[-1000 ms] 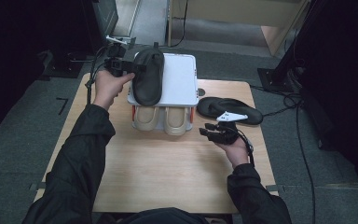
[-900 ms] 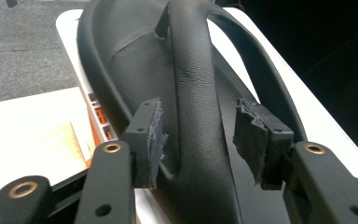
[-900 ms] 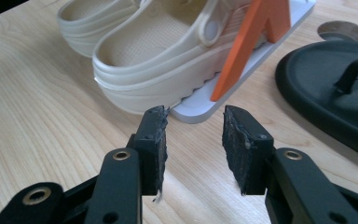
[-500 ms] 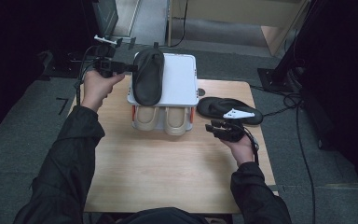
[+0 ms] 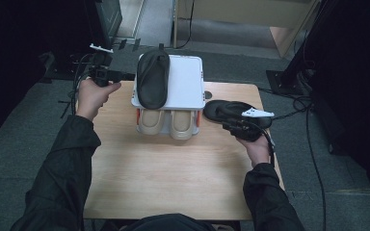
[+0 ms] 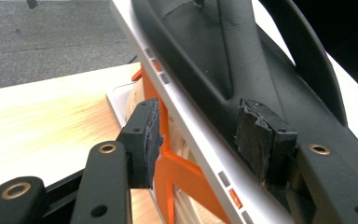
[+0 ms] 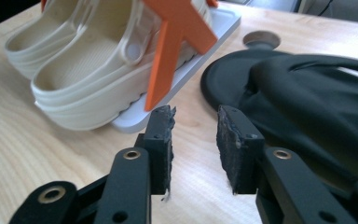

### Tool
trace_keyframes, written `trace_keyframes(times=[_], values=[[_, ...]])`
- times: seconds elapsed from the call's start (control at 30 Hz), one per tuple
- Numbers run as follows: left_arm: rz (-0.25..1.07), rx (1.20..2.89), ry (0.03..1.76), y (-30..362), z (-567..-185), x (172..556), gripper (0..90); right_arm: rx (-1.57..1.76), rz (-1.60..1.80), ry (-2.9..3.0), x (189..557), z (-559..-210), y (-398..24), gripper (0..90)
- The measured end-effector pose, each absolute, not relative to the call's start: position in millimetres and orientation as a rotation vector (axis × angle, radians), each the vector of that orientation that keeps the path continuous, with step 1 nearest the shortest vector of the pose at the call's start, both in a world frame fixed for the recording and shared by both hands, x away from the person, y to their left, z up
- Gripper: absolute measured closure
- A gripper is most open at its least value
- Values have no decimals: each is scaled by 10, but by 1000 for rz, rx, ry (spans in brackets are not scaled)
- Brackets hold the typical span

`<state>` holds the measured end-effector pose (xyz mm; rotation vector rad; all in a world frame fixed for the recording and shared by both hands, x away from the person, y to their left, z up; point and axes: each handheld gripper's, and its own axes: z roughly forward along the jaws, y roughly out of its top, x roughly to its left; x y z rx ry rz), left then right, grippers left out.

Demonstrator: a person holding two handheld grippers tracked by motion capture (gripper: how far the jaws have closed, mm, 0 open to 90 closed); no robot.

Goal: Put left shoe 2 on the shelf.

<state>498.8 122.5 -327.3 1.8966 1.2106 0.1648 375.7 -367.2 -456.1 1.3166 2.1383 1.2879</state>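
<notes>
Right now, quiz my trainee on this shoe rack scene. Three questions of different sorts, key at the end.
1. True or false: a black sandal lies on the rack's white top shelf.
2. Multiple choice: what sits on the lower shelf? A) a pair of beige clogs B) boots C) nothing
3. Short answer: which gripper is nearest the second black sandal lying on the table?

Key: 1 true. 2 A. 3 the right gripper, its jaws apart with nothing between them.
</notes>
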Motion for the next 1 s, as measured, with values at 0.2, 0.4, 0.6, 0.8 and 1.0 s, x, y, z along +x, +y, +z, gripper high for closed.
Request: trace_keyframes(times=[0.2,0.4,0.6,0.8,1.0], values=[[212,1952,1195,1260,-3332,4916,514,1329,1247,2127,3878,-4580,-3745,695],[200,1917,1173,1268,-3317,4859,552,1353,1217,2107,3991,-4598,-3832,722],[198,1920,1195,1320,-3425,4812,552,1381,1189,2082,4075,-4591,-3931,726],[198,1896,1222,1416,-3534,4722,552,1399,1170,2055,4110,-4610,-4053,745],[202,1906,1234,1474,-3691,4608,551,1449,1160,2025,4224,-4657,-4177,759]])
